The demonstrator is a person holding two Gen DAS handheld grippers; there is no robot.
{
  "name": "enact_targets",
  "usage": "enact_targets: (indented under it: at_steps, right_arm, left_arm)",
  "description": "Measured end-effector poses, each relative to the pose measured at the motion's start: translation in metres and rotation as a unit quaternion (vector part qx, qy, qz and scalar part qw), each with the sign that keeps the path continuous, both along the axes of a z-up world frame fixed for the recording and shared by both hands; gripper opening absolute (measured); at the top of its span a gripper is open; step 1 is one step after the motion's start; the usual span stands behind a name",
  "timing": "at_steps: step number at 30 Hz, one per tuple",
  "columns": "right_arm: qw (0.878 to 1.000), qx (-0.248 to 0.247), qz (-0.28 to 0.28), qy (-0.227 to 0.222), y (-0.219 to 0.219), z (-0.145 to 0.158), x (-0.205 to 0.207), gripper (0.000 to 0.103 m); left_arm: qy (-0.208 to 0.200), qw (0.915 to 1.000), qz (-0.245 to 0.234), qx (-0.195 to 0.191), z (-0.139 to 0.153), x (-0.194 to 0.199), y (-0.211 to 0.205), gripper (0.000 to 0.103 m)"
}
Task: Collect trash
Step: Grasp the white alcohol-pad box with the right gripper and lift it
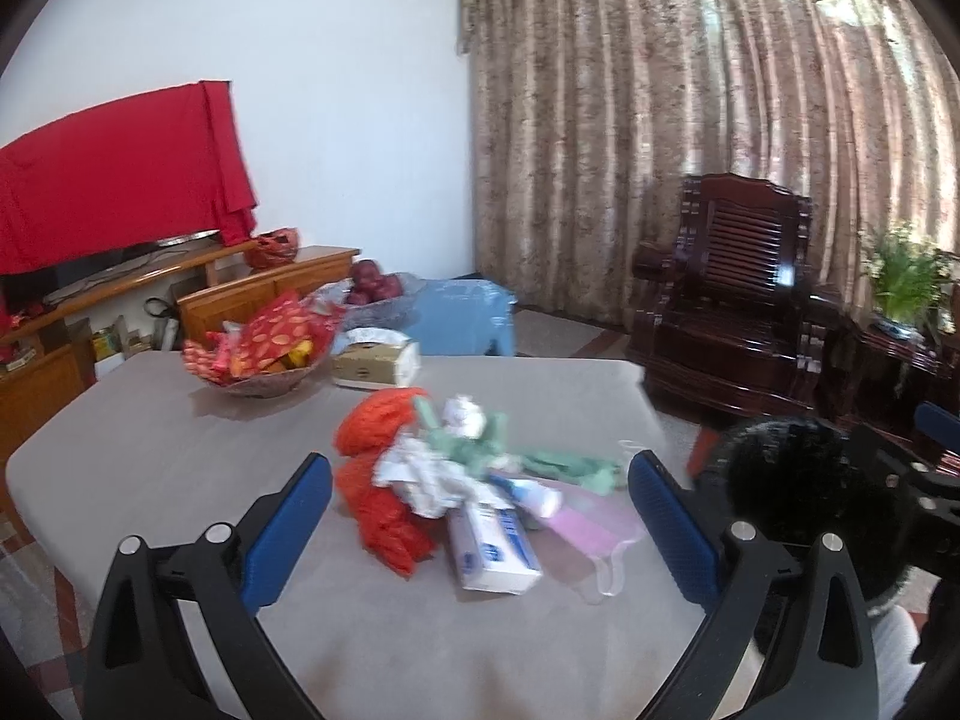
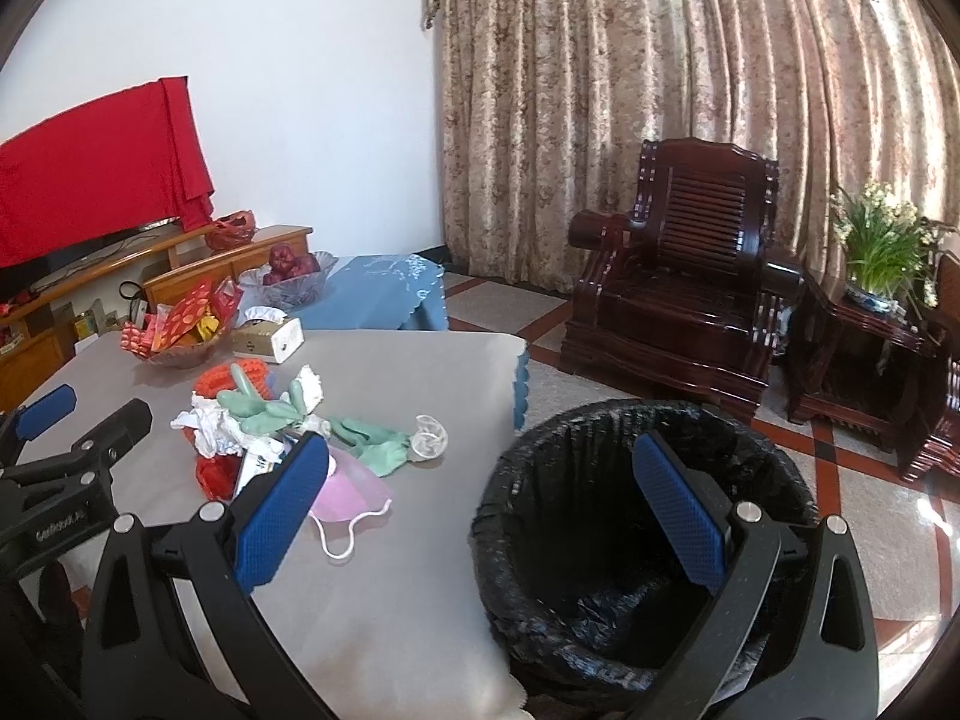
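Note:
A trash pile lies mid-table: an orange net bag point(image 1: 375, 480), crumpled white paper point(image 1: 423, 474), green gloves point(image 1: 540, 459), a white box point(image 1: 495, 546), a pink face mask point(image 1: 591, 525) and a clear plastic cup point(image 2: 429, 437). My left gripper point(image 1: 480, 480) is open and empty, its blue pads on either side of the pile, just short of it. My right gripper point(image 2: 480, 459) is open and empty, held over the table's right edge and the black-lined trash bin point(image 2: 636, 540). The left gripper also shows in the right wrist view point(image 2: 84, 408).
A bowl of red snack packets point(image 1: 264, 354) and a tissue box point(image 1: 375, 363) stand at the far side of the grey table point(image 1: 150, 450). Beyond are a blue-covered table with a fruit bowl point(image 2: 294, 276), a dark wooden armchair point(image 2: 678, 276) and a potted plant point(image 2: 882, 252).

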State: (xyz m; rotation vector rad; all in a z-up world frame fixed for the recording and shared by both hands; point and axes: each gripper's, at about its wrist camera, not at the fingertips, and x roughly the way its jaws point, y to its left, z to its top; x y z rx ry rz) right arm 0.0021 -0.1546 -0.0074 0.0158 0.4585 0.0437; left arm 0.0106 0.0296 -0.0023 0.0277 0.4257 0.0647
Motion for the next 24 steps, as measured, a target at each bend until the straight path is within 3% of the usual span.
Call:
enact_targets:
  at_steps: [5, 10, 20, 24]
  right_arm:
    - [0.999, -0.013, 0.036, 0.013, 0.026, -0.012, 0.025, 0.098]
    - [0.997, -0.003, 0.075, 0.033, 0.051, -0.028, 0.059, 0.098]
    - [0.995, -0.013, 0.069, 0.071, 0.064, -0.054, 0.095, 0.096]
    - [0.995, -0.017, 0.06, 0.08, 0.059, -0.059, 0.103, 0.091]
  left_arm:
    - [0.018, 0.9986, 0.047, 0.013, -0.016, 0.019, 0.036, 0.097]
    - [0.04, 0.9969, 0.065, 0.016, -0.035, 0.035, 0.06, 0.097]
    - [0.061, 0.9978, 0.025, -0.003, -0.06, 0.079, 0.05, 0.093]
    - [0.079, 0.9968, 0.01, -0.005, -0.075, 0.109, 0.041, 0.079]
